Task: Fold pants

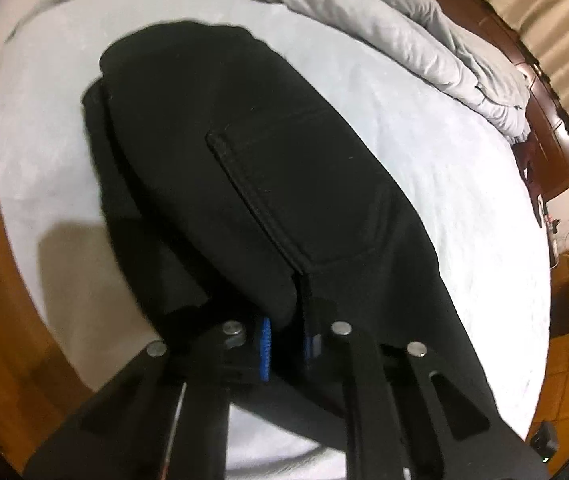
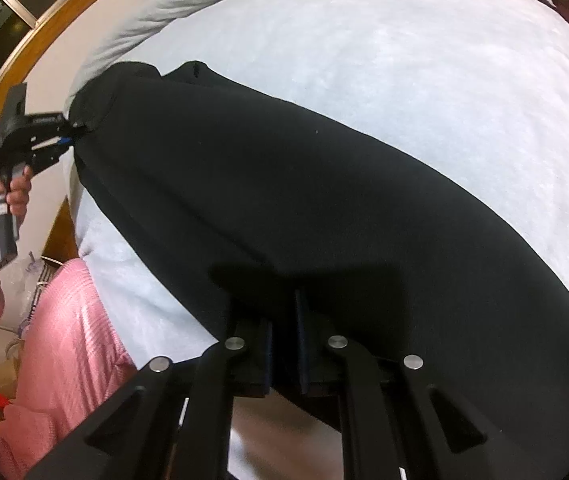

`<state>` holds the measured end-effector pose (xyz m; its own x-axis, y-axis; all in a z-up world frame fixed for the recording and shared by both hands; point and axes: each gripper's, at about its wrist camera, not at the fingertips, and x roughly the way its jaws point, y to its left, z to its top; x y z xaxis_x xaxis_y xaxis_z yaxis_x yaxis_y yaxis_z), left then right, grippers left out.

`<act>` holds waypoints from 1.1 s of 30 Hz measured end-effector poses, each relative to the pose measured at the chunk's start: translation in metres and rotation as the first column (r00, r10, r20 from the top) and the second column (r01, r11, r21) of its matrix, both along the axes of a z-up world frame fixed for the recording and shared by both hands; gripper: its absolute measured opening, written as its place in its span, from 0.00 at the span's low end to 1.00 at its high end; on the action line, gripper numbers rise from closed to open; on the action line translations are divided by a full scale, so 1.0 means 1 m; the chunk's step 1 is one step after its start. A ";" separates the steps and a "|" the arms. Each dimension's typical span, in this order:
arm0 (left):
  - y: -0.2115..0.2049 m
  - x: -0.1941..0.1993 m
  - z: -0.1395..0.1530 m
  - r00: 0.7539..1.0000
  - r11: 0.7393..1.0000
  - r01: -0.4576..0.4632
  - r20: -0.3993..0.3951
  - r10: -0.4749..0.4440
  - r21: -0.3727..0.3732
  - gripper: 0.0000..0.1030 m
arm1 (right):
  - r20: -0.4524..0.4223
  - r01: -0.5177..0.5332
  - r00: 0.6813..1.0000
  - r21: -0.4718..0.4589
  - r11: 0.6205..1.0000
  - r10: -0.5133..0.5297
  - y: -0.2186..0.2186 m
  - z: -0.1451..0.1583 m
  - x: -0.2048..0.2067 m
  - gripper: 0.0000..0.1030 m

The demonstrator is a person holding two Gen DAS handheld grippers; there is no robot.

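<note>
Black pants (image 2: 284,200) lie across the bed's pale sheet (image 2: 424,60), stretched between the two tools. The left tool (image 1: 286,340) is clamped on a hem just ahead of its blue pads (image 1: 265,344), with a back pocket (image 1: 284,184) directly beyond. The right tool (image 2: 284,344) is clamped on the opposite end, fabric filling the view ahead of it. The step in hand appears to be carrying one end over the other — best done with both grips kept firm, the cloth taut between them and the edges aligned before lowering. A rumpled duvet (image 1: 404,28) lies far ahead of the left tool.
</note>
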<state>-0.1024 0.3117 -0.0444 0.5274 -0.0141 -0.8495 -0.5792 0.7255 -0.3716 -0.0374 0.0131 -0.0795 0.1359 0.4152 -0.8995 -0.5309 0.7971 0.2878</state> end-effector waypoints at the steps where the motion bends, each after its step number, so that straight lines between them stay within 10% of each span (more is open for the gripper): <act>1: -0.003 -0.002 0.002 1.000 1.000 0.002 -0.019 -0.001 0.024 0.09 | -0.010 0.002 1.000 0.014 1.000 -0.002 -0.002 0.001 0.000 0.10; 8: -0.023 0.003 -0.019 0.989 0.979 0.108 -0.120 -0.088 0.174 0.13 | -0.051 -0.002 0.999 0.031 1.000 0.003 -0.004 -0.003 0.000 0.19; 10: -0.027 0.007 -0.010 0.987 0.978 0.121 -0.125 -0.101 0.170 0.25 | -0.022 -0.009 1.000 0.014 1.000 0.010 -0.003 0.007 -0.002 0.38; 12: -0.030 0.008 0.000 0.987 0.986 0.127 -0.117 -0.115 0.104 0.57 | 0.009 -0.022 1.000 0.016 1.000 0.022 -0.005 0.022 -0.005 0.45; 20: -0.039 -0.029 0.056 0.984 0.970 0.174 0.013 -0.179 0.167 0.57 | 0.065 -0.001 0.998 0.144 0.990 -0.008 0.003 0.069 0.024 0.46; 33: -0.029 0.050 -0.012 0.939 0.907 0.344 -0.097 -0.330 0.243 0.53 | 0.015 -0.175 0.985 0.069 0.982 0.174 0.110 0.011 0.108 0.46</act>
